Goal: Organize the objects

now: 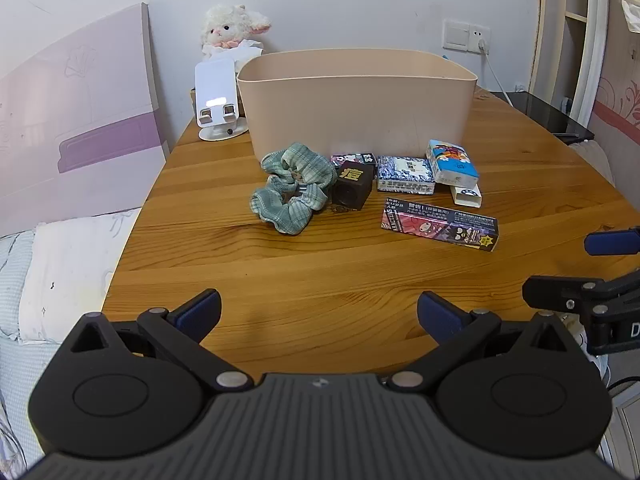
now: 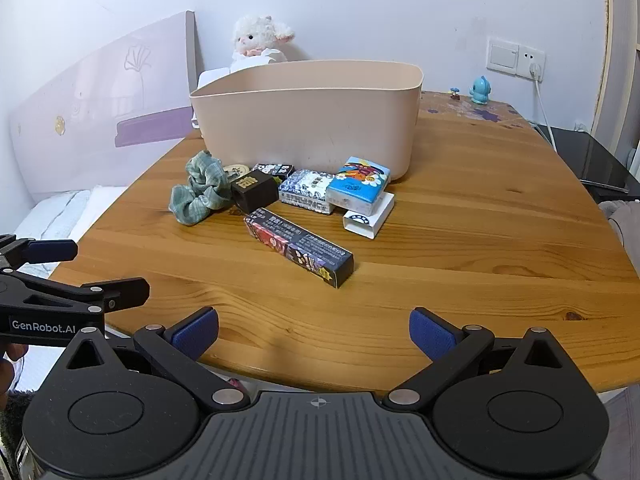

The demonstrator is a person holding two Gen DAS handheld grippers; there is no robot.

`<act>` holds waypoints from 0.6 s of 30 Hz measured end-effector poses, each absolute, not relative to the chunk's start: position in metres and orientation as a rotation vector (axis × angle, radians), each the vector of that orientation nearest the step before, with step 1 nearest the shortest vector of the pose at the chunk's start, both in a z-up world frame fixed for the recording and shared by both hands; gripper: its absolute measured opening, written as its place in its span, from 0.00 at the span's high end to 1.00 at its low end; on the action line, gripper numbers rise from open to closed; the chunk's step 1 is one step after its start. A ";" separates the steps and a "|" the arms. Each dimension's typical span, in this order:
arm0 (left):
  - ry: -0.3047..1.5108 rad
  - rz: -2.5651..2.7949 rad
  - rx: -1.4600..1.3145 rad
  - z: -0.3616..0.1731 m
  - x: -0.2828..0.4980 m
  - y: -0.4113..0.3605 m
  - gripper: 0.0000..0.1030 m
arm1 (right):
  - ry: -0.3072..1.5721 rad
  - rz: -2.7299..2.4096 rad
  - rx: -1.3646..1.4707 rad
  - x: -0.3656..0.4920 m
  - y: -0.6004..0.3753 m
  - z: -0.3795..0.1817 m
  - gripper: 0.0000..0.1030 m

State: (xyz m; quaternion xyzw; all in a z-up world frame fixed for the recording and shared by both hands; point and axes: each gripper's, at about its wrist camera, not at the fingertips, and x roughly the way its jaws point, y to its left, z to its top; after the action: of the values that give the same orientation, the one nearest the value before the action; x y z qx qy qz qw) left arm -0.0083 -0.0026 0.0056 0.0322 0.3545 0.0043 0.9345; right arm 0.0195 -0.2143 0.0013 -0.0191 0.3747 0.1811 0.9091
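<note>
A beige plastic bin (image 1: 356, 100) (image 2: 308, 120) stands at the back of the round wooden table (image 1: 320, 272) (image 2: 460, 240). In front of it lie a green plaid scrunchie (image 1: 294, 186) (image 2: 200, 192), a dark brown cube (image 1: 351, 186) (image 2: 254, 190), a blue-white patterned box (image 1: 405, 174) (image 2: 310, 190), a blue tissue pack (image 1: 452, 161) (image 2: 358, 184) on a white box (image 1: 466, 195) (image 2: 368, 218), and a long dark printed box (image 1: 440, 224) (image 2: 300, 246). My left gripper (image 1: 319, 314) and my right gripper (image 2: 314, 334) are both open and empty, above the table's near edge.
A white phone stand (image 1: 216, 100) and a plush lamb (image 1: 232, 28) (image 2: 260, 38) are behind the bin at the left. A bed with a white pillow (image 1: 68, 272) lies left of the table. A blue figurine (image 2: 479, 90) stands near the wall socket (image 2: 516, 59).
</note>
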 end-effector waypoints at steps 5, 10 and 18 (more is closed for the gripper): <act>0.729 0.015 0.067 0.004 -0.010 -0.001 0.00 | 0.760 0.370 -0.052 0.019 -0.214 0.002 0.00; 0.733 0.010 0.061 0.005 -0.009 0.000 0.00 | 0.761 0.373 -0.052 0.019 -0.215 0.001 0.00; 0.731 0.001 0.065 0.004 -0.008 -0.007 0.00 | 0.755 0.372 -0.059 0.020 -0.215 0.002 0.00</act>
State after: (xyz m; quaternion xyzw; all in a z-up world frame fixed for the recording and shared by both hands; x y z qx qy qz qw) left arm -0.0078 -0.0071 0.0044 0.0319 0.3574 0.0004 0.9334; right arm 0.0197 -0.2152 0.0018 -0.0284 0.3664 0.1804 0.9124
